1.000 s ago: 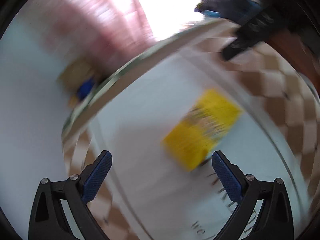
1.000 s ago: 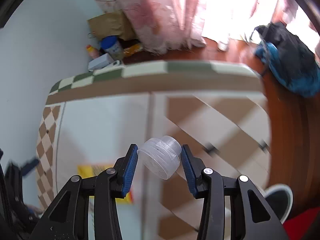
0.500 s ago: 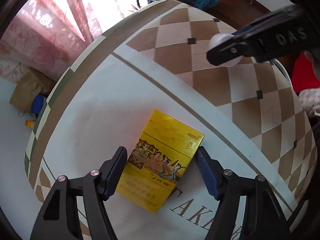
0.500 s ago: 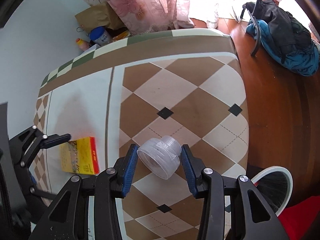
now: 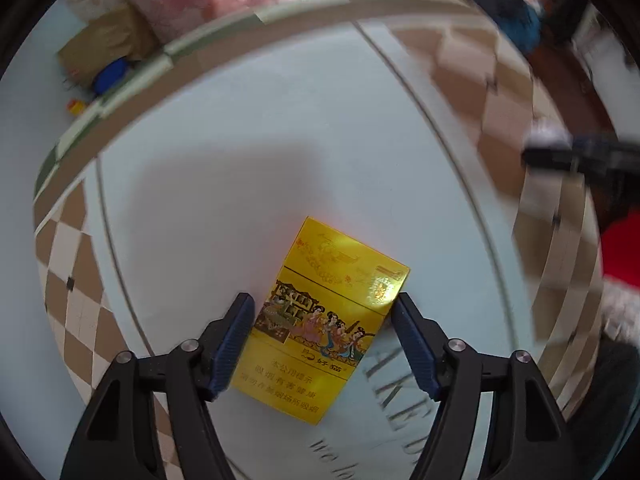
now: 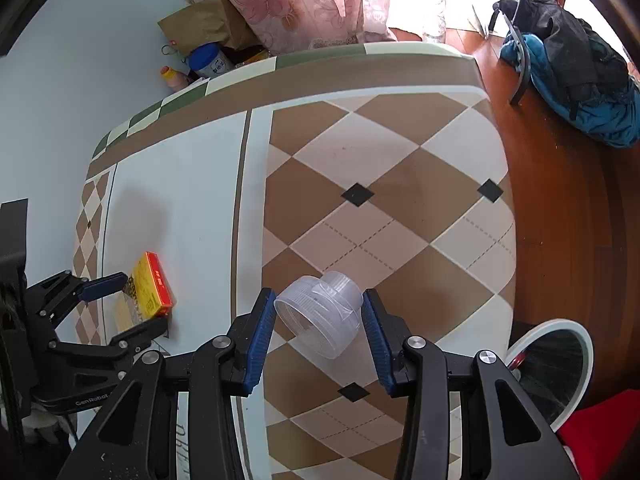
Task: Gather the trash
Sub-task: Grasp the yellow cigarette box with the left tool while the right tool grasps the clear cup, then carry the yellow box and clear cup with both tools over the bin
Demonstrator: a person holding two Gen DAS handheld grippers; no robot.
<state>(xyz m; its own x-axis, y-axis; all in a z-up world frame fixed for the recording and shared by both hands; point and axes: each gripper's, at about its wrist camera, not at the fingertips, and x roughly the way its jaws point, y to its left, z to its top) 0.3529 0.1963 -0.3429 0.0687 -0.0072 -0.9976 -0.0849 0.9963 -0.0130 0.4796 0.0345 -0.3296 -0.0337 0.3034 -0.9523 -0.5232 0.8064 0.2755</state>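
A yellow cigarette pack point(image 5: 328, 320) lies flat on the pale blue part of the tablecloth. My left gripper point(image 5: 324, 344) straddles it, one blue pad close against each long side, resting at table level. In the right wrist view the pack point(image 6: 148, 288) sits between the left gripper's fingers point(image 6: 104, 284). My right gripper point(image 6: 318, 320) is shut on a clear plastic cup point(image 6: 320, 312), held on its side above the checkered cloth. A white-rimmed trash bin point(image 6: 560, 364) stands on the floor at the lower right.
The table point(image 6: 380, 184) has a brown and cream diamond cloth. A dark backpack point(image 6: 572, 68) lies on the wooden floor at the far right. A paper bag point(image 6: 200, 28) and a blue-lidded tub point(image 6: 210, 60) sit behind the table by pink curtains.
My left gripper came down over the cigarette pack and its fingers narrowed until they flank it closely. My right gripper kept the cup and rose and tilted so the table and bin show.
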